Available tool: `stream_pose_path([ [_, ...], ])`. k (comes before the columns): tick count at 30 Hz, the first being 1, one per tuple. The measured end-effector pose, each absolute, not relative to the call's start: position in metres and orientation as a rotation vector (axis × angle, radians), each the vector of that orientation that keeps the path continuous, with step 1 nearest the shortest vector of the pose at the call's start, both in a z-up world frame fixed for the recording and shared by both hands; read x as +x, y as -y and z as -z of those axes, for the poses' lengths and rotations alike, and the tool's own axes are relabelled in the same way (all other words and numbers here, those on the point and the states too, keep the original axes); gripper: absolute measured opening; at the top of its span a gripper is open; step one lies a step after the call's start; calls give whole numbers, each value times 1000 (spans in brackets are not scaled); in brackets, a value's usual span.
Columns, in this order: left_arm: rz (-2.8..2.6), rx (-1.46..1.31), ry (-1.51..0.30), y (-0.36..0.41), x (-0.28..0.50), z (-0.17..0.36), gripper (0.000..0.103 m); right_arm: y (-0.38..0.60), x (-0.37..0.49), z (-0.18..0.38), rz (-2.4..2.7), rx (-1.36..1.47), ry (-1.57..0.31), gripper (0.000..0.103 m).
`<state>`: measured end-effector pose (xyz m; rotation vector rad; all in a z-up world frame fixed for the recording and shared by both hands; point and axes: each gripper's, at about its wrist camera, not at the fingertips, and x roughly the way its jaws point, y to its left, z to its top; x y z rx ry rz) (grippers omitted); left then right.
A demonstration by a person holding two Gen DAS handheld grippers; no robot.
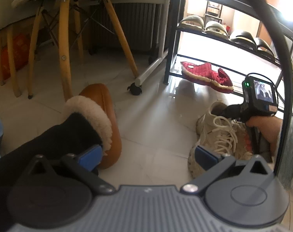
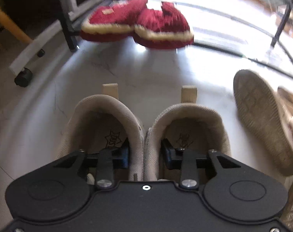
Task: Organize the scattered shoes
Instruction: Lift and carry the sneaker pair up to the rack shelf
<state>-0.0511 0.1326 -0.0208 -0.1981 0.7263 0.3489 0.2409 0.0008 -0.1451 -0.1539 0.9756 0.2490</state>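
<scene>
White tile floor (image 1: 150, 119), chair (image 1: 65, 38) nearby. Shoe rack (image 1: 173, 38) bottom shelf: red slippers (image 1: 204, 75). Right tongs (image 2: 145, 152) clamp beige sneakers (image 2: 144, 135); left tongs (image 1: 146, 157) spread, empty.

the only print stands on the insoles of the pair of beige sneakers (image 2: 144, 135) in the right wrist view. the left insole (image 2: 112, 138) bears a dark star-shaped emblem with letters inside it, upside down from here and too blurred to read for certain. the right insole (image 2: 184, 140) carries the same kind of mark, half hidden and unreadable. the small screen (image 1: 263, 90) on the far right in the left wrist view shows a picture, no legible text.
</scene>
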Motion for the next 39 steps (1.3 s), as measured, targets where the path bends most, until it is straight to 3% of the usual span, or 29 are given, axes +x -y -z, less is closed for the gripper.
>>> stream_pose_path([
  [18,-341,-149,-716,-123,-50,20,102,31,169,99,-314,-105,-603,30],
  [39,-353,-36,-688,-105,-37,13,102,87,182,56,-268,-69,-381,27],
])
